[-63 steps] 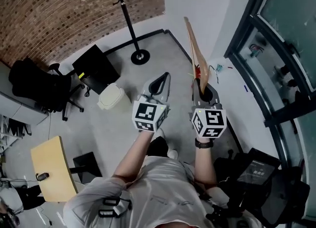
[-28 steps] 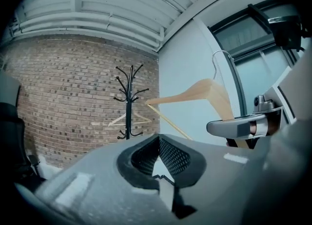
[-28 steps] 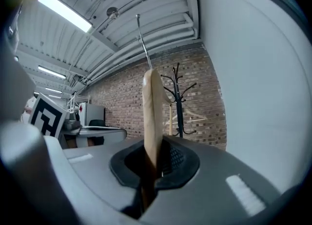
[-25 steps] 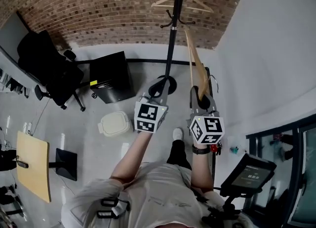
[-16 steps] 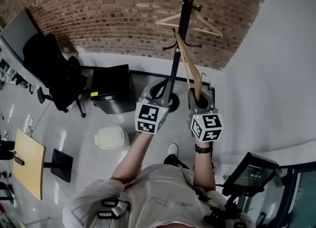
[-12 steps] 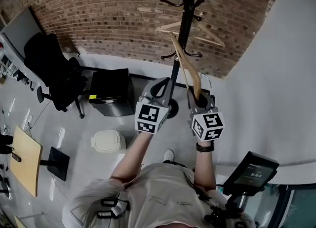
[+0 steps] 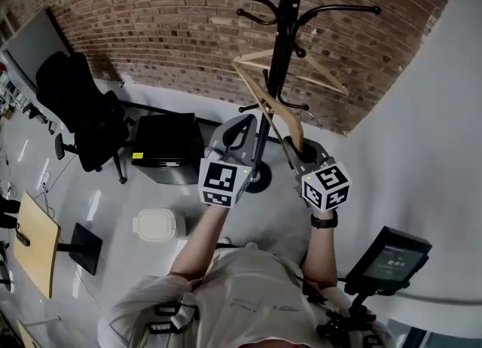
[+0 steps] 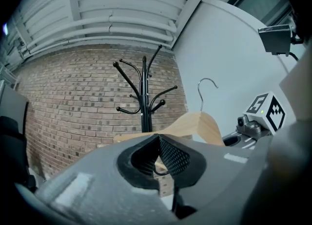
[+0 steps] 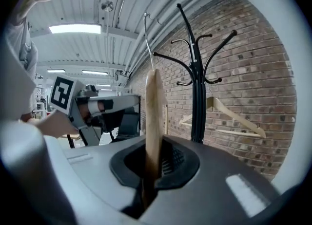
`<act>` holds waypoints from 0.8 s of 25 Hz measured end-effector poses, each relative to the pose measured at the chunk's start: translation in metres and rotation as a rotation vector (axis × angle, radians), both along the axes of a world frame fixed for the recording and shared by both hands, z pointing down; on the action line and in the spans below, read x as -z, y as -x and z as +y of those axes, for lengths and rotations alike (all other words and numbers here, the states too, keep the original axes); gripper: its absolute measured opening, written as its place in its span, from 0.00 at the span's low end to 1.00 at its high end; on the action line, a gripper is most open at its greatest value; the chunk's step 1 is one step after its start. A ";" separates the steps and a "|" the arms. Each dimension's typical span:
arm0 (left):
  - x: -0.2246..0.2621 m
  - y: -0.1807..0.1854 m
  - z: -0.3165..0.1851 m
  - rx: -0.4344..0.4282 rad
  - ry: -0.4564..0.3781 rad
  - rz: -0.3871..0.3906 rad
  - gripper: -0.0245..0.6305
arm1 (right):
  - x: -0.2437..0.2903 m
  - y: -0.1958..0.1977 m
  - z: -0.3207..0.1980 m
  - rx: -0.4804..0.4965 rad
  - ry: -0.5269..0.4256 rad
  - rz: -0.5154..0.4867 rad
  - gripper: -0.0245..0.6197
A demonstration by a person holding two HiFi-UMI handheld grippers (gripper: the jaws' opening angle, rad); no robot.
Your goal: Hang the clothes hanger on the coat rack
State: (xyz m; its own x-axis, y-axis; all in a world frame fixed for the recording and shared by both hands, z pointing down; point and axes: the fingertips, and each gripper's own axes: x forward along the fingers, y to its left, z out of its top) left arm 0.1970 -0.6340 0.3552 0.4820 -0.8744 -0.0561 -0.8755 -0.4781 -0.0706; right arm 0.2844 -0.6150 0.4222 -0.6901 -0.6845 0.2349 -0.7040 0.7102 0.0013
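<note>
A black coat rack (image 7: 285, 45) stands before the brick wall, with one wooden hanger (image 7: 320, 75) hanging on it. My right gripper (image 7: 301, 147) is shut on a second wooden hanger (image 7: 263, 102), which rises up and to the left, just in front of the rack's pole. In the right gripper view this held hanger (image 9: 154, 117) stands edge-on between the jaws, left of the rack (image 9: 197, 102). My left gripper (image 7: 239, 126) hovers beside it, its pads meeting with nothing between them. In the left gripper view the held hanger (image 8: 195, 124) and its metal hook (image 8: 204, 90) show to the right of the rack (image 8: 144, 97).
A black office chair (image 7: 79, 113) and a black cabinet (image 7: 166, 147) stand at the left along the brick wall (image 7: 151, 30). A white bin (image 7: 160, 224) sits on the floor and a wooden table (image 7: 34, 245) is at the far left. A screen on a stand (image 7: 388, 260) is at the lower right.
Both grippers have moved toward the coat rack, which now looms larger. The held hanger's upper end has swung from right of the pole to its left.
</note>
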 end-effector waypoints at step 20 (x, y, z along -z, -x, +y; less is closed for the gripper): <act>-0.005 0.061 -0.032 -0.062 0.030 -0.036 0.04 | 0.030 0.003 -0.032 0.547 0.095 0.160 0.05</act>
State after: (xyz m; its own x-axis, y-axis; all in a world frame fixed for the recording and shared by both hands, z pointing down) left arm 0.1365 -0.6664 0.3605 0.5366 -0.8437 -0.0121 -0.8412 -0.5338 -0.0861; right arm 0.2814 -0.6471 0.3924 -0.8886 -0.2085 0.4084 -0.2304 0.9731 -0.0045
